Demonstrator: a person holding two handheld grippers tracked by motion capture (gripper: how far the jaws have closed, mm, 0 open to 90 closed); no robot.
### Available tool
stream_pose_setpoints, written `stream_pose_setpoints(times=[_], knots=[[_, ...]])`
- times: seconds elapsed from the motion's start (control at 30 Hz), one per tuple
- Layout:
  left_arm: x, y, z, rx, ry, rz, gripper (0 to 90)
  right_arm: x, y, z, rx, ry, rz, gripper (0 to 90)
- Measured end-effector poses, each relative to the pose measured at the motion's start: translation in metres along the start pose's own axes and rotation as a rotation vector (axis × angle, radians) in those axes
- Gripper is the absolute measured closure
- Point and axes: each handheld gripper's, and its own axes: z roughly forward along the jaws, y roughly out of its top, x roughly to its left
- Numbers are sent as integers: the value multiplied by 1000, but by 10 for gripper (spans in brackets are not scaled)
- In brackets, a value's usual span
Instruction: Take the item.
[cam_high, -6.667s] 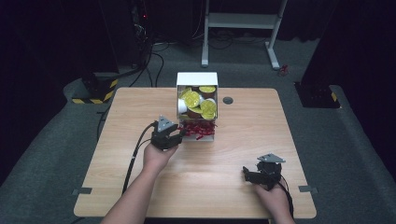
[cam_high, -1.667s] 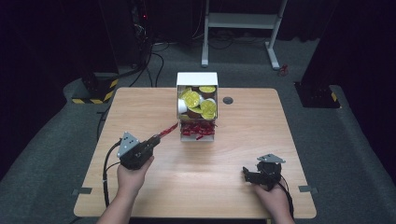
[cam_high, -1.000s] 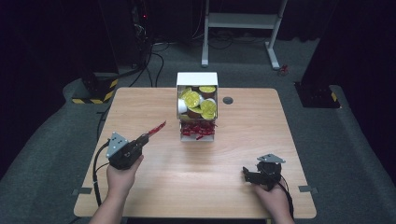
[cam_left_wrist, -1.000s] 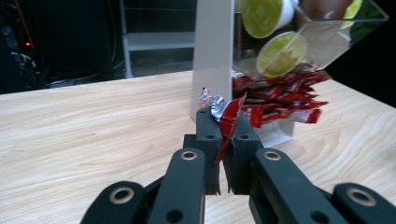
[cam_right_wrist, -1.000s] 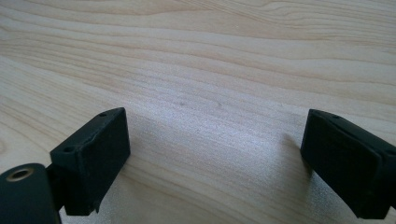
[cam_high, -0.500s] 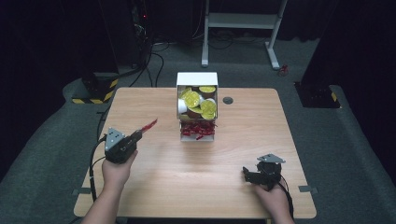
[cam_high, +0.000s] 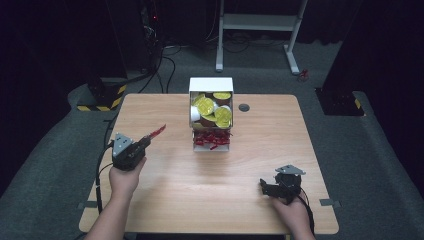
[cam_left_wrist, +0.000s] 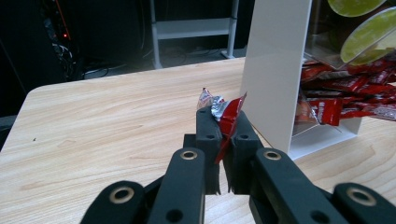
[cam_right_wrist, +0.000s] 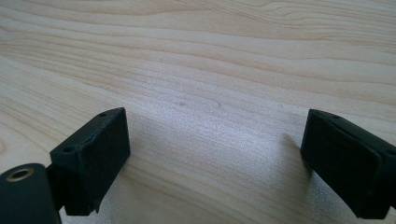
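High view: the left gripper (cam_high: 145, 142) is held above the left part of the wooden table (cam_high: 165, 185), well apart from the white dispenser box (cam_high: 210, 85) that stands at the middle of the far half. Its jaws point toward the box and are clamped on a red sachet (cam_high: 156, 132), which sticks out past the jaw tips, clear of the table surface. The box holds round yellow-lidded cups (cam_high: 204, 105) in its upper part and a heap of red sachets (cam_high: 212, 139) in the open tray at its foot. A small dark round cap (cam_high: 244, 107) lies on the table just right of the box. The right gripper (cam_high: 263, 186) rests low at the near right of the table, apart from everything else.

Left gripper view: the two black jaws stand close together and pinch the red sachet (cam_left_wrist: 227, 116) between their pads; its crimped silver end rises above the tips. The white side wall of the dispenser box (cam_left_wrist: 275, 70) stands just beyond on the right, with more red sachets (cam_left_wrist: 336, 105) showing in its tray.

Right gripper view: the right gripper (cam_right_wrist: 212, 149) has its jaws spread wide with nothing between them, only bare wood grain of the table (cam_right_wrist: 210, 60) close underneath.
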Motion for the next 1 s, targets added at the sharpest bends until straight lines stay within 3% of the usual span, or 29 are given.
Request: stream_pose_setpoints(times=[0.33, 1.0], knots=[[6, 3, 6, 11, 26, 5, 855, 0, 0, 0, 0, 0, 0, 82], [7, 13, 38, 45, 49, 31, 854, 0, 0, 0, 0, 0, 0, 82]])
